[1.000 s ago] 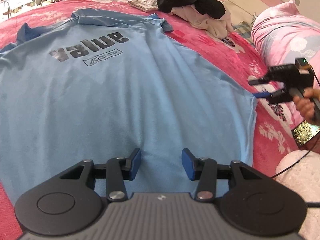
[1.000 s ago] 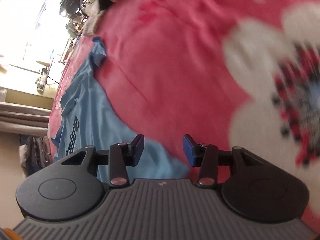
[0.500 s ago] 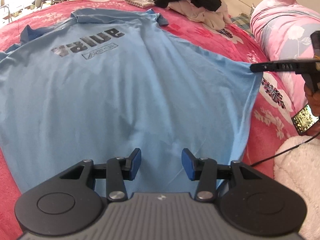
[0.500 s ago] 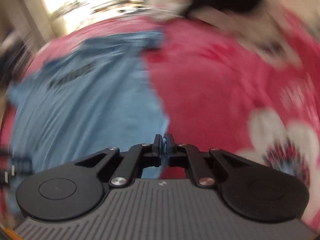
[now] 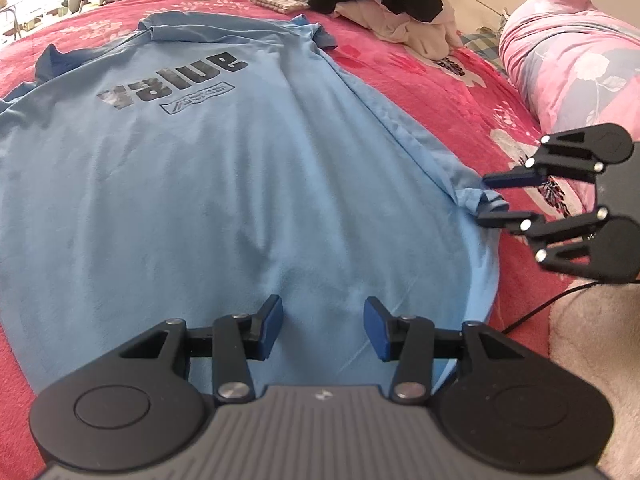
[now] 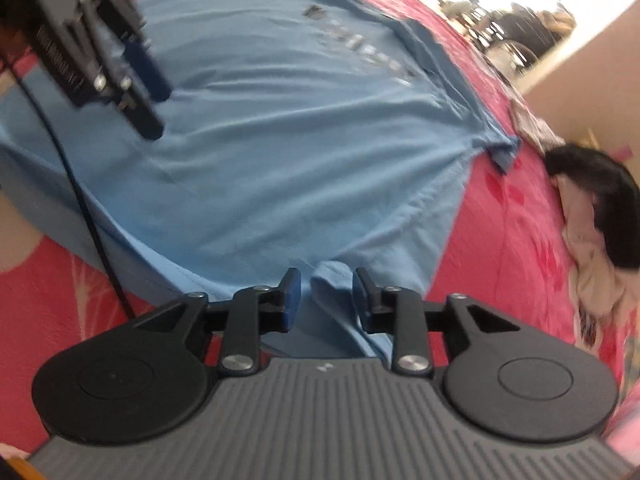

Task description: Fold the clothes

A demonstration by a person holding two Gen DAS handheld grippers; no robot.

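A light blue T-shirt (image 5: 224,184) printed "value" lies flat on the red floral bedspread (image 5: 440,88), collar at the far end. My left gripper (image 5: 323,326) hovers open over the near hem with nothing between its fingers; it also shows at the upper left of the right wrist view (image 6: 148,92). At the shirt's right edge, my right gripper (image 6: 322,300) has its jaws opening. The crumpled hem corner (image 6: 330,280) lies loose between the pads, which do not press it. In the left wrist view the right gripper (image 5: 486,200) straddles that corner (image 5: 476,198).
A pile of black and cream clothes (image 5: 384,4) sits at the far end of the bed. A rolled pink quilt (image 5: 572,52) lies along the right side. White fluffy fabric (image 5: 592,360) is near right. A black cable (image 6: 80,184) trails from the left gripper.
The right gripper shut on the shirt's right hem corner and pulled it taut, then rolled and parted its jaws; the corner now lies slack and bunched. The left gripper stayed put.
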